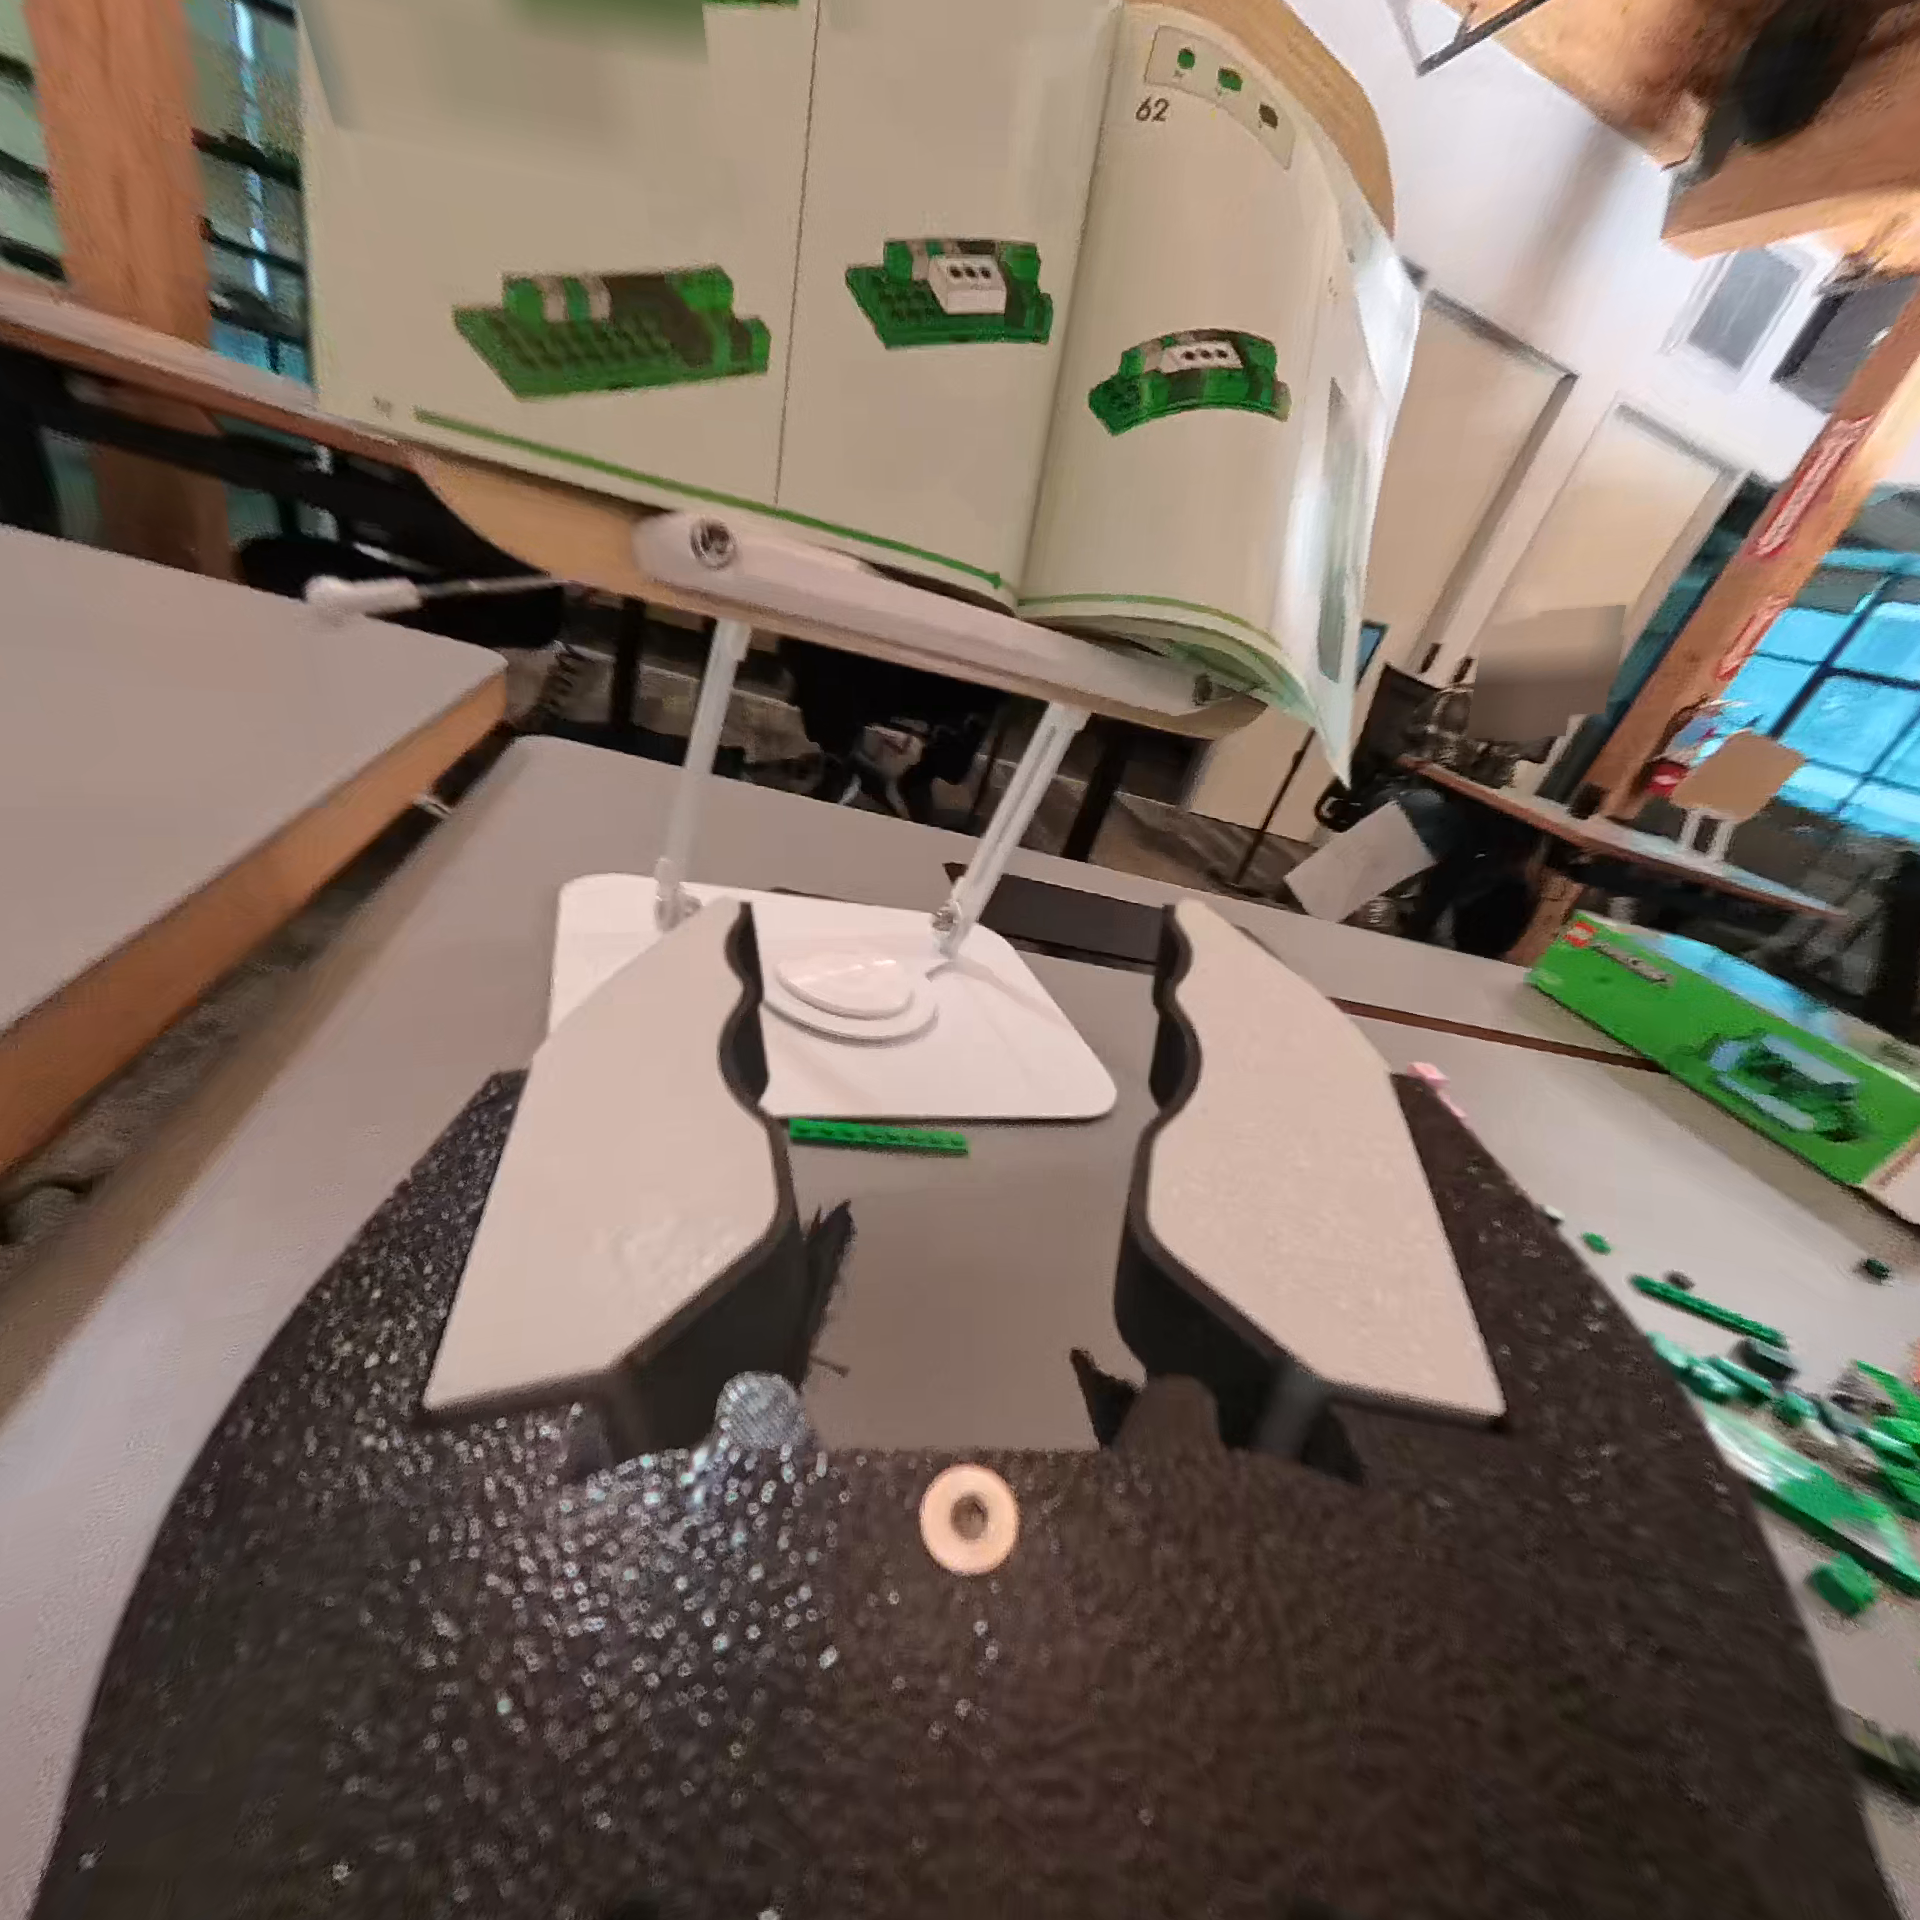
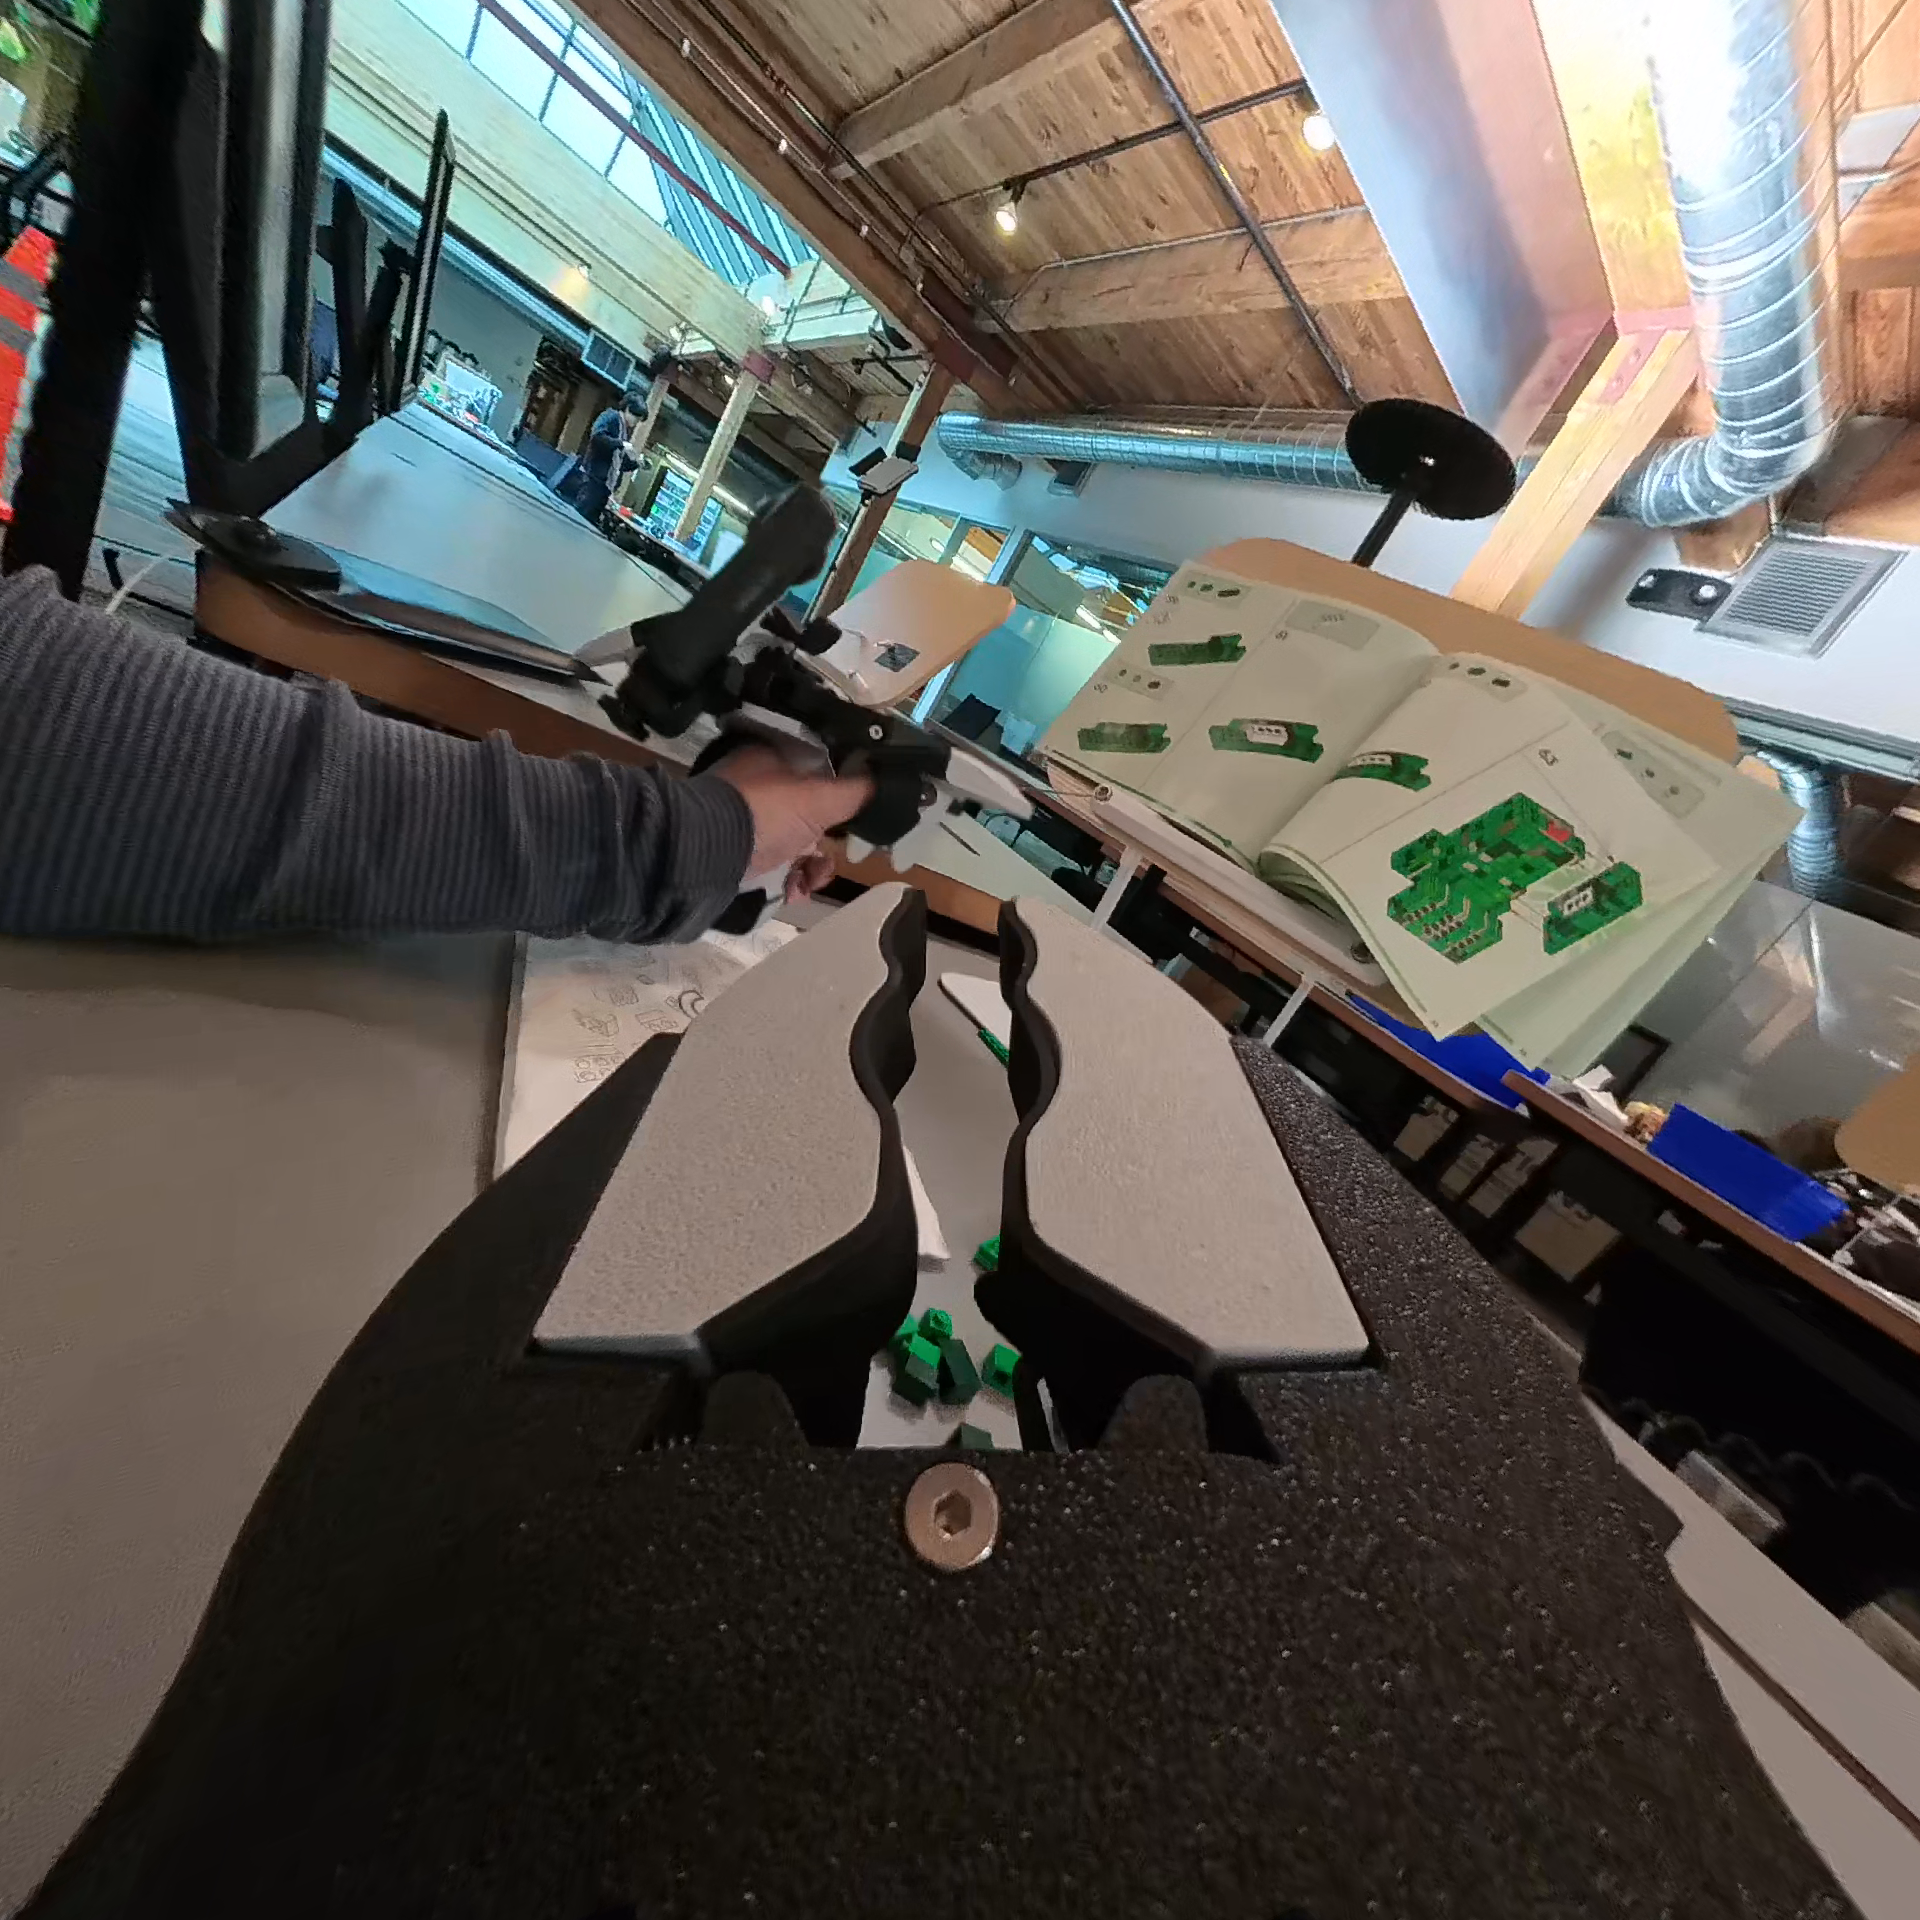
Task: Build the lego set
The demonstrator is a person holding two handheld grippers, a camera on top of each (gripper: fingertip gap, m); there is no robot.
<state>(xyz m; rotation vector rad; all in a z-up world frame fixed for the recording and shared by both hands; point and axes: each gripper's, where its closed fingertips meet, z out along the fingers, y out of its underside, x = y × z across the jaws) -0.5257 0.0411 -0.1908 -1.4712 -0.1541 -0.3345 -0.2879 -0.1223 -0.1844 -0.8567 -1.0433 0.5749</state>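
My left gripper (image 1: 956, 935) is open wide and empty, low over the grey table. A long thin green plate (image 1: 878, 1136) lies on the table between its fingers, just in front of the white stand base (image 1: 997, 1049). My right gripper (image 2: 961, 912) hangs tilted above the table with its jaws a narrow gap apart and nothing between them. Several small green bricks (image 2: 935, 1361) lie on the table below it. The green plate (image 2: 992, 1044) shows past its fingertips. A hand in a grey sleeve holds the left gripper (image 2: 940, 826) farther off.
An open instruction booklet (image 1: 810, 312) rests on the raised stand; it also shows in the right wrist view (image 2: 1403, 810). A green set box (image 1: 1714, 1049) and a scatter of green pieces (image 1: 1818, 1403) lie to the right. A printed white sheet (image 2: 623, 997) lies on the table. The left gripper's tips are roughly 30 centimetres from the right gripper's.
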